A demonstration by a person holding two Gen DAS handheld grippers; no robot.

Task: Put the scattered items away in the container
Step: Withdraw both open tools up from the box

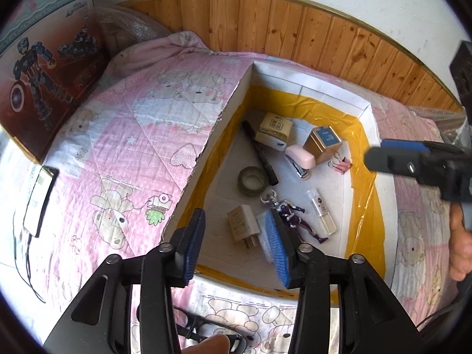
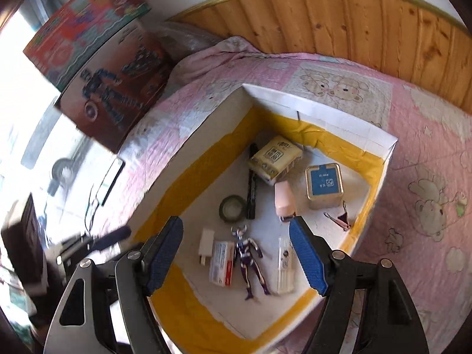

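Both grippers, left [image 1: 237,246] and right [image 2: 244,256], hover over the box [image 2: 339,119] on the bed [image 1: 124,135], fingers wide, holding nothing; figure [image 2: 250,258] and tape [image 1: 253,180] lie inside.

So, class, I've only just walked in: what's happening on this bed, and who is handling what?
A person holds a two-finger gripper in each hand above a white box with yellow tape inside, sitting on a pink quilt. Both the left gripper and right gripper are open and empty. The box already holds a tape roll, black marker, toy figure, charger plug, gold tin and other small items. A pair of glasses lies on the quilt outside the box.
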